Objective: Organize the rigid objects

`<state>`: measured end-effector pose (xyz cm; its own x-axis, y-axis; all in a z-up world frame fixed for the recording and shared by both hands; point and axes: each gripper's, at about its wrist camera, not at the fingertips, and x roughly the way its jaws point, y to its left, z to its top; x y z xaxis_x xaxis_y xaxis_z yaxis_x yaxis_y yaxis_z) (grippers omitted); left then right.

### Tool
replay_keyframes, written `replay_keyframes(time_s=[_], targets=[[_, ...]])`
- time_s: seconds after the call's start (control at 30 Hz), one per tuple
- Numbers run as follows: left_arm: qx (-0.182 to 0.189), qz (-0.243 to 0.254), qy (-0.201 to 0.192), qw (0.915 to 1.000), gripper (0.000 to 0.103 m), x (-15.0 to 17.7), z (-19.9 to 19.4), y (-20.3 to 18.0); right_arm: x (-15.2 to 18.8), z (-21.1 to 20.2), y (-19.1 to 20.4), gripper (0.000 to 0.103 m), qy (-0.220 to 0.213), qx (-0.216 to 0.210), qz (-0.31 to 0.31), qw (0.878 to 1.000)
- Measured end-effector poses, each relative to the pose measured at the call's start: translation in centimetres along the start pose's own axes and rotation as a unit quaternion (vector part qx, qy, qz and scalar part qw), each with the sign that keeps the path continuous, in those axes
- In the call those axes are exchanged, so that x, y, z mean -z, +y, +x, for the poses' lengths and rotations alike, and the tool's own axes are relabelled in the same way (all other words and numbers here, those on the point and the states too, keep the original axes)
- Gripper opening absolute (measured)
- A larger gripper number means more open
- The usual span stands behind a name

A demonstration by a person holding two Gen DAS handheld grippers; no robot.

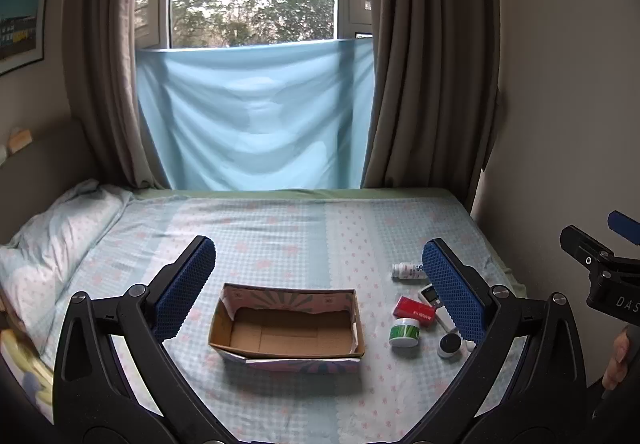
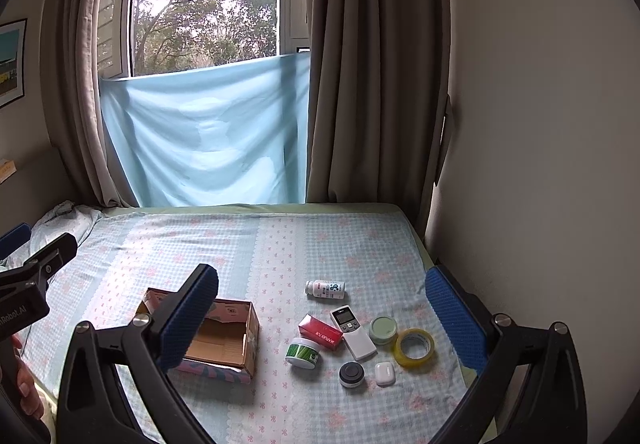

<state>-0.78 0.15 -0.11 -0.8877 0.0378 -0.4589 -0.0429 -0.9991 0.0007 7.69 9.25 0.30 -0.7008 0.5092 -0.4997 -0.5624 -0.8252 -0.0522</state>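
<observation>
Right wrist view: right tool (image 2: 322,308) spread wide, grasping nothing, above the bed (image 2: 280,244). Left tool (image 1: 319,280) likewise released. Box (image 1: 286,326) sits open on the bed; to its right lie bottle (image 2: 325,289), red carton (image 2: 321,331), remote (image 2: 353,332), jar (image 2: 303,352), tape (image 2: 415,347).

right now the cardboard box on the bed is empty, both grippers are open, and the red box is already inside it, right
Not quite. The red box is not inside the cardboard box; the right wrist view shows it on the bed among the other items beside it. The rest holds: the cardboard box is empty, and the left gripper and right gripper are open.
</observation>
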Motion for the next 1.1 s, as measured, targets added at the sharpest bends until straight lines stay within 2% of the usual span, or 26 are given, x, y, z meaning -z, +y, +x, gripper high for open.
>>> replay_keyframes(time_s=[1.1], targets=[[0.027,0.005,0.004,0.9996,0.102,0.05,-0.40,0.09,0.00,-0.76,0.58,0.103,-0.011,-0.009,-0.004,1.000]])
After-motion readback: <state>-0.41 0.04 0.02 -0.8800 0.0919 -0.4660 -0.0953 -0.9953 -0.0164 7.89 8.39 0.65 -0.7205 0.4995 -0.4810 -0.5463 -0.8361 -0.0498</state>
